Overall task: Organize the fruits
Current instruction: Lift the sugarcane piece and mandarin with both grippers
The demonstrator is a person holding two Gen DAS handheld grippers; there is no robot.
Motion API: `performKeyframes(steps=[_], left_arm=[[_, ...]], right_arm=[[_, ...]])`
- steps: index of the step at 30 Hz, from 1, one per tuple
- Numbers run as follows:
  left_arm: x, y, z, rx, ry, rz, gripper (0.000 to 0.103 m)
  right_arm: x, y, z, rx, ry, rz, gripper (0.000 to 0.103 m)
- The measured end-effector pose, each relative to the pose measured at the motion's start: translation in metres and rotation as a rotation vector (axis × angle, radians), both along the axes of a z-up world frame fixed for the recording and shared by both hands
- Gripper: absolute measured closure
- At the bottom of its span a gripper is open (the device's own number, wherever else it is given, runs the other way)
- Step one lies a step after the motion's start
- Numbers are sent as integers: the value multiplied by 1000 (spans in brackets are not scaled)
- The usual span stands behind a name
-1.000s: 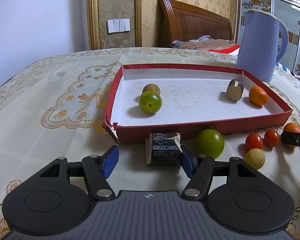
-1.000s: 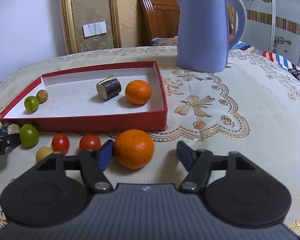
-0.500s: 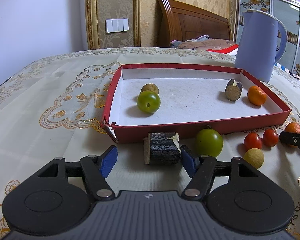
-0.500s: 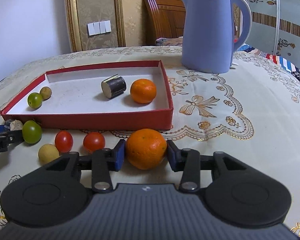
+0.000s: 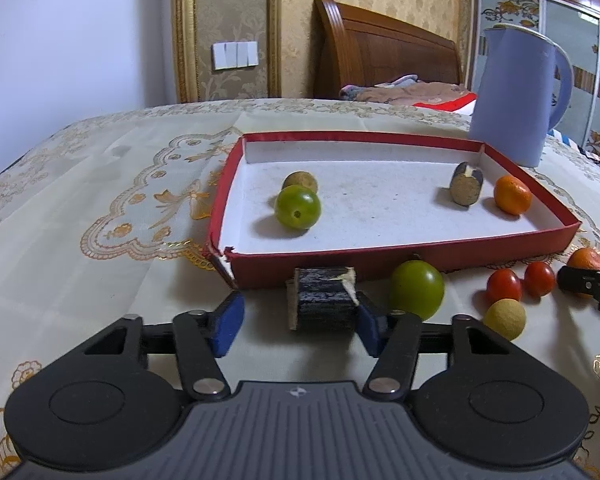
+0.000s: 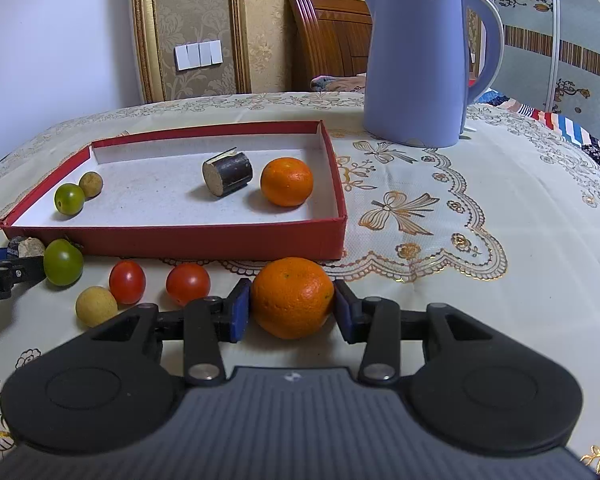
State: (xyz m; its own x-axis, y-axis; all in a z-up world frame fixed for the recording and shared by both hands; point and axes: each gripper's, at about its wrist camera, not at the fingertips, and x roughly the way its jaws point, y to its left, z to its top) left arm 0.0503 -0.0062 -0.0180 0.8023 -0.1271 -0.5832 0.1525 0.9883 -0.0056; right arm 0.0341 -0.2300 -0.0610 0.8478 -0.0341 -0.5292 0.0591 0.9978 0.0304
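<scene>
Your right gripper (image 6: 292,309) has its two blue pads pressed on both sides of the orange (image 6: 292,297). It is closed on the fruit and holds it tight. The orange sits on the tablecloth (image 6: 480,280), just in front of the near wall of the red tray (image 6: 180,240), close to the tray's right corner. To put it away, you must lift it up and over that wall, straight ahead. Another orange (image 6: 287,181) already sits inside the tray near that corner, next to a short dark sugarcane piece (image 6: 227,174), so I think there is room beside them.

Your left gripper (image 5: 296,320) is wide open. A second dark sugarcane piece (image 5: 322,298) lies between its pads, on its side, with its long way going from left to right. It touches the right pad (image 5: 367,326), but there is a big gap to the left pad (image 5: 228,318). It is not held yet. It lies right against the near wall of the tray, near the left corner.

A big green fruit (image 5: 416,290) sits just right of that pad. Take care not to bump it when you close. Two red tomatoes (image 6: 127,282) and a small yellow fruit (image 6: 96,306) wait on the cloth between your grippers.
</scene>
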Motion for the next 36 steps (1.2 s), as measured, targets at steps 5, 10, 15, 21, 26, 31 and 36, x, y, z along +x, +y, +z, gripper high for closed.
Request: performKeyframes(steps=[5, 10, 15, 21, 26, 31, 36], left_arm=[[0, -2, 0, 2, -2, -7, 51], [-1, -3, 1, 1, -6, -16, 59], [-1, -3, 0, 0, -9, -20, 60], [-1, -3, 1, 1, -10, -18, 60], [-4, -6, 3, 20, -13, 8, 70], [-10, -8, 7, 15, -34, 3, 71], [-11, -10, 10, 6, -41, -11, 74]], right_arm=[[0, 0, 0, 0, 0, 0, 62], [-1, 2, 1, -15, -6, -5, 63], [-1, 1, 1, -10, -8, -15, 63], [-6, 2, 4, -16, -30, -38, 63], [-13, 14, 7, -16, -41, 0, 63], [-17, 22, 14, -19, -66, 17, 63], [-17, 23, 15, -11, -70, 15, 63]])
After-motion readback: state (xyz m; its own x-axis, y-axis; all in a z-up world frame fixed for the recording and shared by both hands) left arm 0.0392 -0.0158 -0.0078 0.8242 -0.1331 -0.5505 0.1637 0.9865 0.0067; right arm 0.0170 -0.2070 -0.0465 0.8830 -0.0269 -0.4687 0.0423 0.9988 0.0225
